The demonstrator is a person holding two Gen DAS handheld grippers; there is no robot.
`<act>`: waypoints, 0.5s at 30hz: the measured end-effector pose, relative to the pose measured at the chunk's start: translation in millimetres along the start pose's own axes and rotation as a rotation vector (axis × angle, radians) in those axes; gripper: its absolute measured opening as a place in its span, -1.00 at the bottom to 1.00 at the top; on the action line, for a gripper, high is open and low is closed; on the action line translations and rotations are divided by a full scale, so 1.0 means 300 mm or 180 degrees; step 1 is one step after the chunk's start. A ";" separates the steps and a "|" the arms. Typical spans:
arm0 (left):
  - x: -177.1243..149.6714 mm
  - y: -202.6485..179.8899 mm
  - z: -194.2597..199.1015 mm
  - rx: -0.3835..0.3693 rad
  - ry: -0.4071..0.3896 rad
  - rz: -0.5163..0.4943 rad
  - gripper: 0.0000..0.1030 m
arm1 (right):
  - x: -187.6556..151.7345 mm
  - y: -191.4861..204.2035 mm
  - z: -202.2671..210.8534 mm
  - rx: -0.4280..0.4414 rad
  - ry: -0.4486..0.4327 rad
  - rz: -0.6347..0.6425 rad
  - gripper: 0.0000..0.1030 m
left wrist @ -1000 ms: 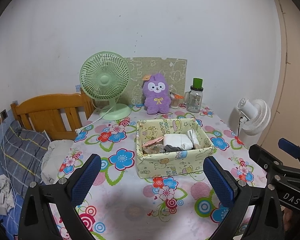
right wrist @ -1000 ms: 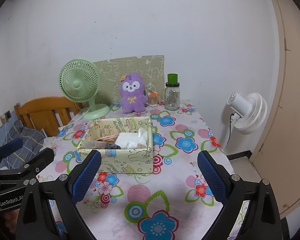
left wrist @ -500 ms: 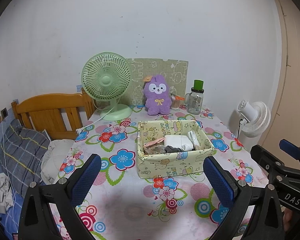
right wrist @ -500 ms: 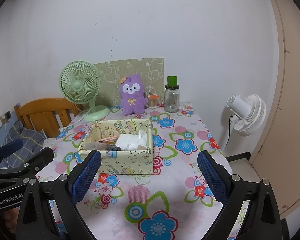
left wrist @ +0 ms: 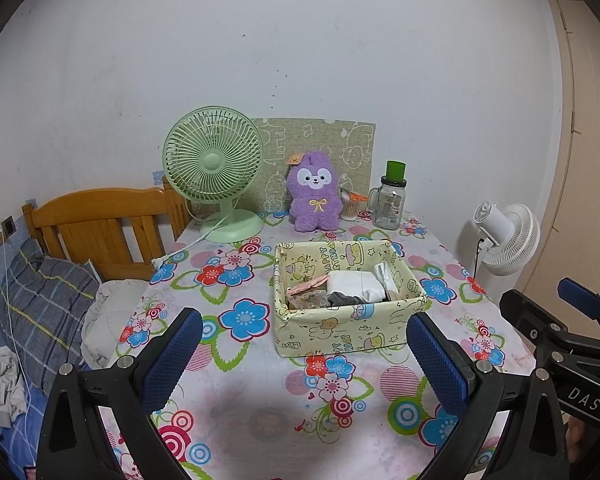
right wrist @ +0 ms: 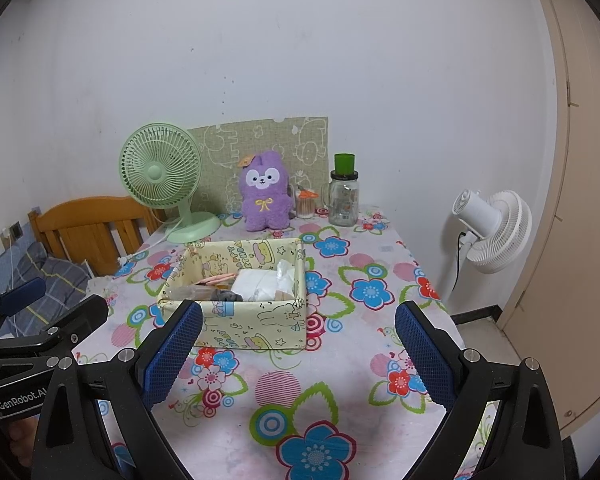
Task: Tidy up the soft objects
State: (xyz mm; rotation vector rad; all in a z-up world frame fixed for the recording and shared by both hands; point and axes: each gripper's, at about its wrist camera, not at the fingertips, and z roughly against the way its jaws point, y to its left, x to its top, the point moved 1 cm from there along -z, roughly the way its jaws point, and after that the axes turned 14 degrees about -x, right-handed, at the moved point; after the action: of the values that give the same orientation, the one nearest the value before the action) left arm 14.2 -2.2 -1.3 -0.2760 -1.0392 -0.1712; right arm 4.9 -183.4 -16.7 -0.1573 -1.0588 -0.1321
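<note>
The box (left wrist: 346, 322) of soft things sits in the middle of the flowered table (left wrist: 260, 412), and everything below is placed from that box. Both grippers hang on the near side of it, above the tablecloth, and neither touches anything. The left gripper (left wrist: 304, 354) has its blue pads spread wide with nothing between them; from its camera the box lies straight ahead and a little to the right. The right gripper (right wrist: 298, 354) is spread just as wide and also empty; from its camera the box lies ahead and to the left, with its near left corner just beyond the left pad.

Inside the box lie a folded white cloth (left wrist: 356, 285), a pink piece (left wrist: 306, 283) at its left, some lacy beige fabric (left wrist: 306, 300) and a dark grey item (left wrist: 342, 299) toward the near wall. The box's long side runs left to right across both views, so its near wall faces the grippers squarely.

Behind the box, against the back wall, stands a purple plush rabbit (left wrist: 314, 196), upright, with a green fan (left wrist: 214, 168) to its left and a glass jar (left wrist: 390, 202) to its right.

Judging by the task, the rabbit looks like the one soft thing not yet in the box. It lies beyond the far wall, so a reach would have to pass over the box. Neither gripper is clearly nearer
</note>
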 end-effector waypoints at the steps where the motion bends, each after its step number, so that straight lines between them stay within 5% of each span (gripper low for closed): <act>1: 0.000 0.001 0.001 -0.0002 -0.0001 0.0001 0.99 | 0.000 -0.001 -0.001 0.0001 0.0004 0.0000 0.91; 15: 0.000 0.000 0.003 -0.0008 -0.0007 0.0003 0.99 | 0.003 0.003 0.004 -0.0004 0.0005 0.0009 0.92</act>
State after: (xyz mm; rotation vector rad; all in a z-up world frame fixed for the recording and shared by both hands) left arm 13.4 -2.1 -0.9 -0.2790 -1.0410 -0.1713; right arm 4.5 -182.3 -15.4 -0.1599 -1.0570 -0.1303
